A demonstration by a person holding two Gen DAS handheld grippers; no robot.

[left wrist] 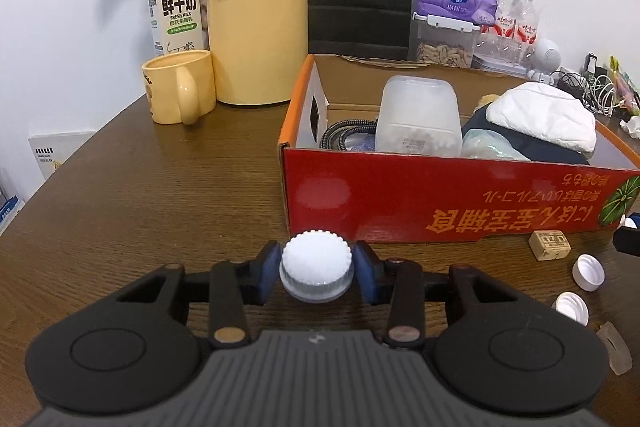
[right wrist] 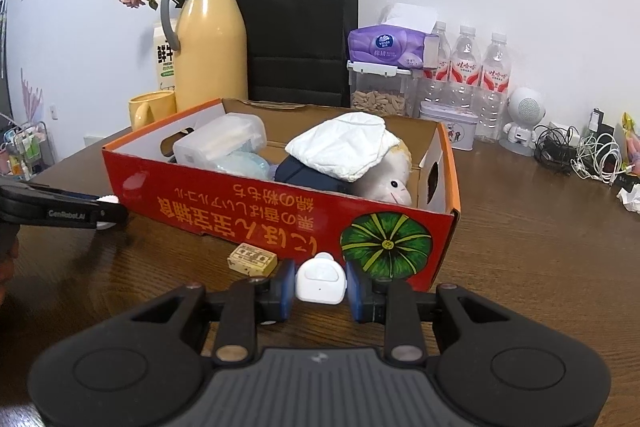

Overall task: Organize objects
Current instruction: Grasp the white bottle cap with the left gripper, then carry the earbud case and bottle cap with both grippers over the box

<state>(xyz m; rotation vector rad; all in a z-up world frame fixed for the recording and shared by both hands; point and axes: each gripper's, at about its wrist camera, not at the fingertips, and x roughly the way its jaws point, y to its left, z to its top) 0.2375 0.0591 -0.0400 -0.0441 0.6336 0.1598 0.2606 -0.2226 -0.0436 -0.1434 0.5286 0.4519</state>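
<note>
White ribbed cap (left wrist: pixel 316 261) pinched in left gripper (left wrist: pixel 316 269), small white gadget (right wrist: pixel 320 283) clamped in right gripper (right wrist: pixel 320 287), both by the red box (right wrist: pixel 280 203).

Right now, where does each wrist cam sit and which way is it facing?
Left wrist: low over the table, facing the red box and yellow thermos; shows left gripper around a white cap.
Right wrist: low, nearer the box's pumpkin-print corner, facing it; shows right gripper around a small white device, the left gripper at the left edge.
Shared: box, thermos, tissue pack, small tan block.
</note>
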